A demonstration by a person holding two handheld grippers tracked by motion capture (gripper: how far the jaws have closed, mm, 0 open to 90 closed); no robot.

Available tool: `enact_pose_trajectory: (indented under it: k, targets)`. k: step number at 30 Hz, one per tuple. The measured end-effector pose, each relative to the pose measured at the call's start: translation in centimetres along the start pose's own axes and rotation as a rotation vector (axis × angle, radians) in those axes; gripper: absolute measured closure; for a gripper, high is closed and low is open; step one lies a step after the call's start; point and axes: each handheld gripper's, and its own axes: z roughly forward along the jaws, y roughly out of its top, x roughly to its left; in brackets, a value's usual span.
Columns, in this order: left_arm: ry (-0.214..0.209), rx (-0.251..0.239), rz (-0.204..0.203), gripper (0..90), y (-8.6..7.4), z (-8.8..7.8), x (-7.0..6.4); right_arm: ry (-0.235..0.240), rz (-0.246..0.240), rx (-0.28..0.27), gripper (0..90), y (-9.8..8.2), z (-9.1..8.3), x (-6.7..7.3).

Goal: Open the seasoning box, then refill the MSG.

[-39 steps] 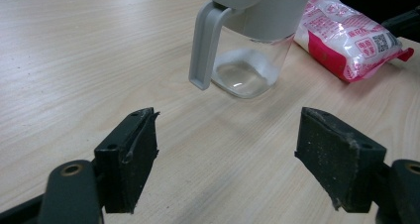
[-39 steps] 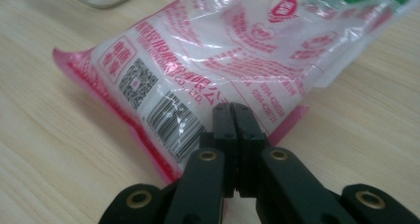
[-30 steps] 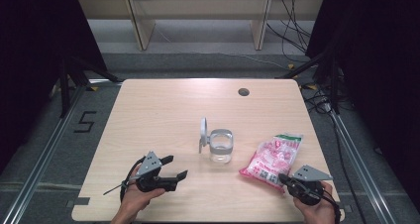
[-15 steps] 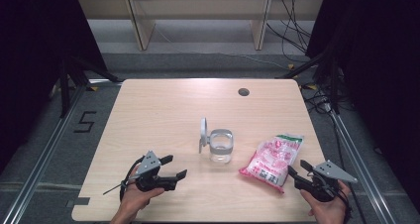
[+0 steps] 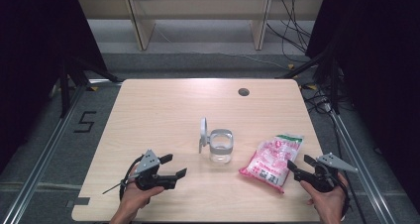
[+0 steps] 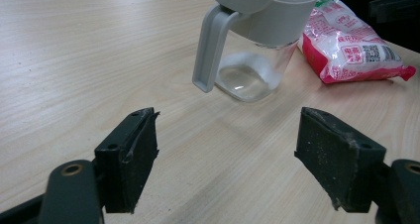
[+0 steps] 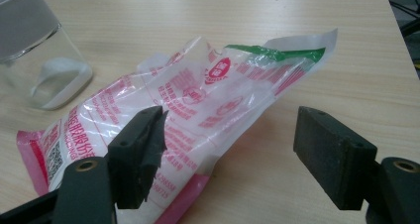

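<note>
A clear glass jar [image 5: 220, 145] stands mid-table, its grey hinged lid [image 5: 203, 131] flipped up on its left side. To its right a pink and white plastic bag [image 5: 271, 156] lies flat on the wooden table [image 5: 163, 110]. My right gripper [image 5: 298, 161] sits just right of the bag's near end; its jaws have just been opening and nothing is pressed between them. In the right gripper view the bag [image 7: 208, 90] lies before the wide jaws [image 7: 230, 144]. My left gripper [image 5: 176, 165] rests open near the front left, pointing at the jar [image 6: 252, 70].
A dark round hole [image 5: 243, 91] marks the table's far right. Cables [image 5: 317, 100] trail on the floor to the right, and shelf legs [image 5: 138, 26] stand beyond the far edge. The table's front edge is close under both hands.
The right gripper's jaws went from shut at the bag's near corner to wide apart, and the hand slid right, away from the bag. The left gripper stayed put.
</note>
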Motion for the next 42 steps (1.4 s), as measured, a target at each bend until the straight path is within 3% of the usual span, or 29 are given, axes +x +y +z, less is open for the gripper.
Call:
enact_pose_trajectory:
  k: [1,2,3,5,8,9,10,11,13,18,19,21,24,25,26,27,28,30,31,32,33,35,38,40,41,42]
  targets:
    - [0.000,0.000,0.000,23.2,0.0,0.0,0.0,0.007,0.035,-0.005,28.4,0.0,0.2,0.2]
    - [-0.005,-0.002,-0.003,23.3,0.0,0.1,0.0,0.014,0.003,-0.005,28.2,0.1,0.5,-0.1]
    - [-0.007,-0.003,-0.001,23.2,0.0,0.1,0.0,0.011,0.049,0.015,28.2,0.1,0.6,0.1]
    - [-0.001,0.000,0.001,23.3,0.0,0.0,0.0,0.009,0.012,0.016,28.2,0.4,1.1,-0.5]
    - [-0.010,-0.007,0.001,23.3,0.0,0.0,0.1,0.018,0.036,0.001,28.2,0.6,2.0,-0.7]
    - [-0.003,-0.007,0.000,23.3,0.0,-0.1,0.0,0.009,0.034,0.027,28.2,0.7,2.1,-0.8]
    - [-0.005,-0.008,0.000,23.3,0.1,-0.1,0.0,0.007,0.030,0.021,28.2,0.7,2.5,-0.9]
    - [-0.004,-0.007,-0.002,23.3,0.1,-0.1,0.0,0.007,0.050,0.033,28.2,0.7,2.8,-0.8]
    - [-0.002,-0.010,-0.005,23.3,0.1,-0.1,0.0,-0.002,0.025,0.058,28.2,0.9,3.1,-1.1]
    - [-0.010,-0.007,0.003,23.3,0.0,0.0,-0.1,0.012,0.078,0.064,28.3,0.8,3.8,-1.1]
    - [-0.011,-0.005,0.005,23.3,0.0,0.0,-0.2,0.016,0.046,0.061,28.5,0.8,3.9,-1.3]
    - [-0.012,-0.015,0.000,23.3,0.1,0.0,-0.3,0.011,0.036,0.083,29.1,0.8,4.0,-1.4]
    - [-0.011,-0.010,0.006,23.3,0.2,0.0,-0.3,0.014,0.078,0.092,31.1,0.8,4.3,-1.2]
    - [-0.006,-0.008,0.009,23.3,0.1,-0.1,-0.3,0.037,0.049,0.077,31.5,0.9,4.5,-1.5]
    - [-0.010,-0.012,0.010,23.3,0.1,-0.2,-0.2,0.022,0.039,0.091,31.9,1.0,4.5,-1.5]
    - [-0.002,-0.015,0.005,23.3,0.2,-0.2,-0.3,0.038,0.046,0.098,32.2,1.0,4.6,-1.4]
    - [0.004,-0.012,0.007,23.4,0.2,-0.3,-0.2,0.030,0.083,0.091,32.9,1.0,4.8,-1.0]
    - [-0.005,-0.023,-0.002,23.4,0.2,-0.3,-0.2,0.021,0.037,0.090,33.7,1.0,5.3,-1.3]
    - [-0.005,-0.021,0.004,23.4,0.2,-0.3,-0.2,0.036,0.041,0.086,33.8,1.0,5.4,-1.3]
    - [-0.005,-0.018,0.008,23.4,0.2,-0.3,-0.2,0.041,0.096,0.105,33.8,1.1,5.3,-0.9]
    - [0.003,-0.010,0.007,23.4,0.2,-0.4,-0.2,0.031,0.045,0.094,33.9,1.0,5.6,-1.3]
    - [-0.002,-0.016,0.003,23.4,0.1,-0.2,-0.3,0.033,0.045,0.110,35.3,1.1,5.8,-1.3]
    - [-0.008,-0.014,0.008,23.4,0.1,-0.2,-0.2,0.047,0.058,0.118,37.0,1.2,5.9,-1.2]
    - [-0.008,-0.017,0.003,23.4,0.1,-0.1,-0.2,0.042,0.130,0.131,37.8,1.1,6.0,-0.6]
    - [0.002,-0.016,-0.005,23.4,0.1,-0.1,-0.3,0.038,0.053,0.126,38.0,1.2,6.1,-1.2]
    - [0.003,-0.007,0.004,23.4,0.1,-0.2,-0.3,0.063,0.062,0.114,38.6,1.2,6.2,-1.1]
